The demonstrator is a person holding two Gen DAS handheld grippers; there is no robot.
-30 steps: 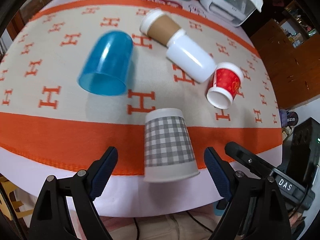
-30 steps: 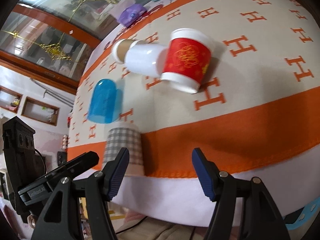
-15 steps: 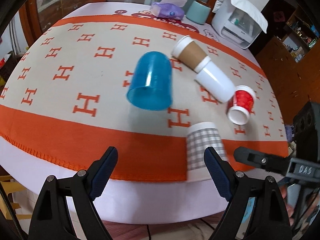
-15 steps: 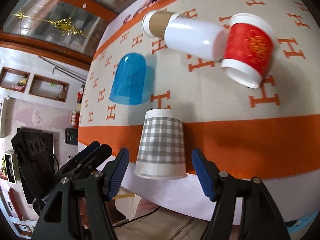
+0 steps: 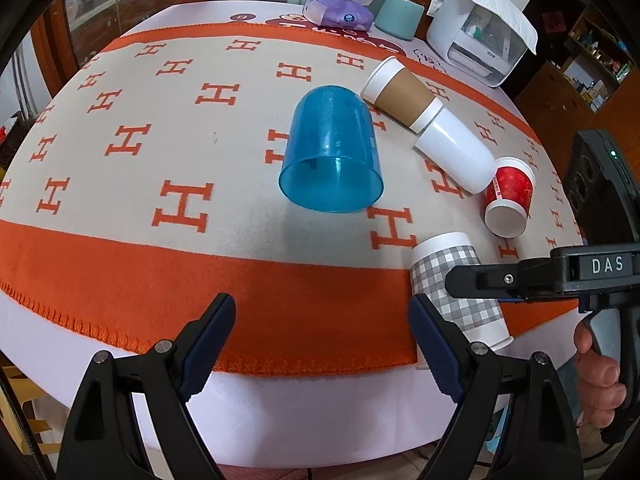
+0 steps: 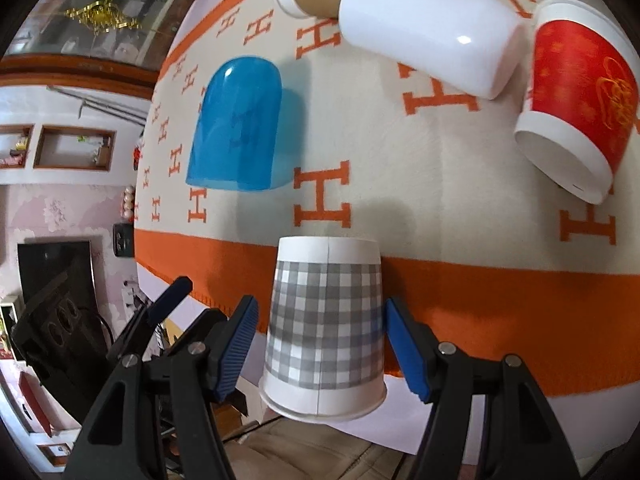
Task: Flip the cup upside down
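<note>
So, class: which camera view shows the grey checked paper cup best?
The right wrist view: the grey checked paper cup sits whole and central between the open right hand-held gripper. The left wrist view shows it off-side, partly hidden.

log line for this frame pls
phase: pre-grasp | right gripper: open, straddling grey checked cup, pads not touching | cup: lying on its side at blanket edge | left gripper: open, holding nothing
</note>
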